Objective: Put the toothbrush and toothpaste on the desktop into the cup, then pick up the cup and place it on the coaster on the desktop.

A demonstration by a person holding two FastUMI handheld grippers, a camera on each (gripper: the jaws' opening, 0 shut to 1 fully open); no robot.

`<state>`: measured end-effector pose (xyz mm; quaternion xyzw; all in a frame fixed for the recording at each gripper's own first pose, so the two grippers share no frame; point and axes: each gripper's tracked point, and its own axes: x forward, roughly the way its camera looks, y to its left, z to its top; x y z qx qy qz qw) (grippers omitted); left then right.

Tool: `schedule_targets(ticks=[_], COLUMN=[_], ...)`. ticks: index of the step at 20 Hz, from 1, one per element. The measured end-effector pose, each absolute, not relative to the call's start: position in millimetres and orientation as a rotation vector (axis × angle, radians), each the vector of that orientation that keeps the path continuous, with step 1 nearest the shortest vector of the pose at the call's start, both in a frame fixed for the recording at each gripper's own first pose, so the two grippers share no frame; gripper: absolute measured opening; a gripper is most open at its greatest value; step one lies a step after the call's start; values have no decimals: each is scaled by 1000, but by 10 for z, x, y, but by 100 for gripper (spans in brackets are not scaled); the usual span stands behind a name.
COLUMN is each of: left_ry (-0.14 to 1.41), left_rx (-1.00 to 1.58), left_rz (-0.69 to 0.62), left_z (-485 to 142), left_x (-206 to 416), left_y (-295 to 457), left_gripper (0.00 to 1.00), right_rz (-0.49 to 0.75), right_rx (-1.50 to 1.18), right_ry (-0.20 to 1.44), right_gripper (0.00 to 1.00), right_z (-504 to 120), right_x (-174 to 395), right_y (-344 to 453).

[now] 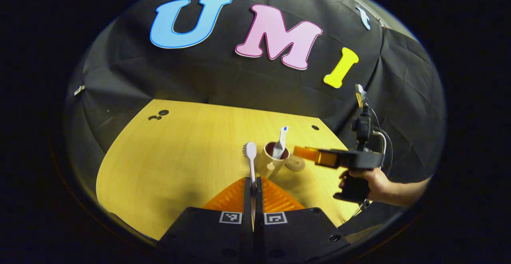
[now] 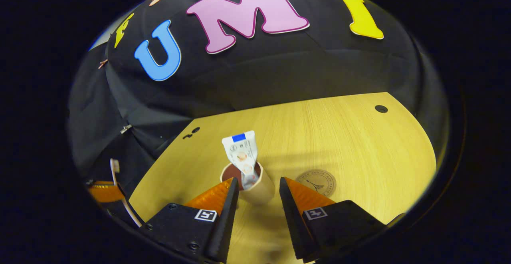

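Toothbrush point(image 1: 251, 158) pinched in left gripper point(image 1: 253, 184) beside cup point(image 1: 270, 161), right gripper point(image 2: 258, 194) spread, toothpaste point(image 2: 242, 156) inside cup.

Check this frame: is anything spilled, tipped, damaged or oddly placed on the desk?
Nothing stands out. The cup stands upright beside the coaster with the toothpaste leaning inside it. The left gripper holds the toothbrush by its handle, head up, beside the cup. No spill or damage shows.
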<state>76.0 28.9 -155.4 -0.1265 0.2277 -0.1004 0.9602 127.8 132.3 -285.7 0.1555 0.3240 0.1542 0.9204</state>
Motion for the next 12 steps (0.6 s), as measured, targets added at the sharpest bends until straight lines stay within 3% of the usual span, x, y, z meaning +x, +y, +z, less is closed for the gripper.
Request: schedule_targets(ticks=[1,7,8,9,12], left_ry=[447,353,334,311,243], left_rx=[-260,-271,-268,-264,-250], left_rz=[-208,-225,-228,-229,-216], left_z=[-1508,-1226,-1175,-1135,-1035], left_x=[861,1489,1585,1692,1998], left_y=[252,6,-26,-60,-119], left_gripper=[6,6,1,6,6], right_rz=[316,257,250,243,221], right_rx=[314,287,298,310,318], right_ry=[684,828,839,846,865], right_gripper=[64,64,64,64,64], right_z=[-2895,-3259,-3281,-3287,-3282], right_x=[1190,670,621,568,418], right_y=[1260,820,769,706,485])
